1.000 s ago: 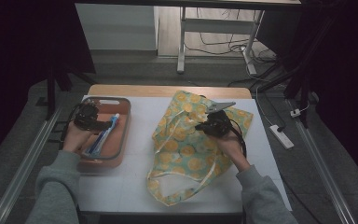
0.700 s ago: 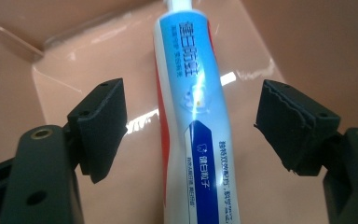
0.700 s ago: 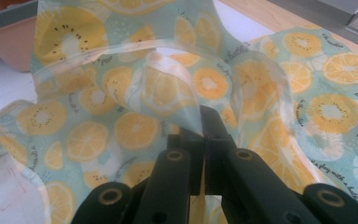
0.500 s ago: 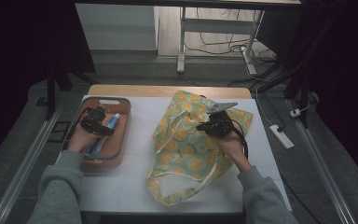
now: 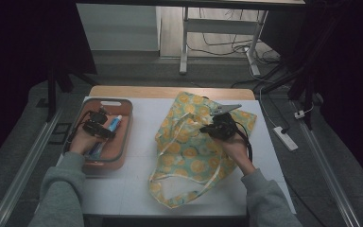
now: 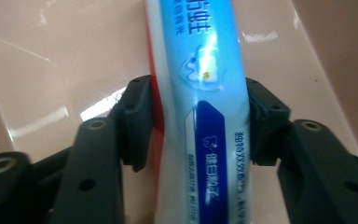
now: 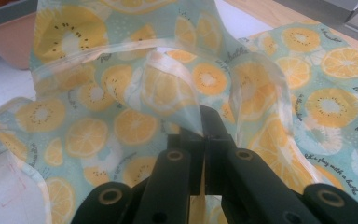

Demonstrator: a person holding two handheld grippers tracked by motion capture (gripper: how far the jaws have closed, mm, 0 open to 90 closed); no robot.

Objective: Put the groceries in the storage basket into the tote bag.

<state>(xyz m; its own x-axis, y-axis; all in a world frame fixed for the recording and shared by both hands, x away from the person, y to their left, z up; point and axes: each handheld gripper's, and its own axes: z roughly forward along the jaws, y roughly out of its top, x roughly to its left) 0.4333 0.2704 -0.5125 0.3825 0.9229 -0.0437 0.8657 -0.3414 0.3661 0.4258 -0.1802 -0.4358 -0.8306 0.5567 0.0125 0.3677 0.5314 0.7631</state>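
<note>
A blue and white toothpaste tube [image 6: 205, 93] lies in a salmon-pink tray [image 5: 124, 142] at the left of the table. My left gripper [image 6: 198, 116] is down in the tray, its two black pads pressed against the tube's sides; in the high view the left gripper [image 5: 98, 127] covers the tube's [image 5: 114, 124] near end. A cloth tote bag [image 5: 189, 151] printed with orange and kiwi slices lies across the table's middle. My right gripper [image 5: 220, 127] is shut on a fold of the bag's [image 7: 98, 126] fabric near its opening, holding that edge raised; in the right gripper view its tips [image 7: 203, 116] pinch the cloth.
The table has a white top [image 5: 137, 189] and a wooden far edge [image 5: 137, 91]. The bag's handles trail toward the front edge [image 5: 170, 198]. A white power strip [image 5: 283, 138] lies on the floor to the right. A metal rail [image 5: 23, 170] runs along the left.
My left gripper has moved from the tray's far left corner toward its middle and come down around the toothpaste tube. The right gripper has held still on the bag.
</note>
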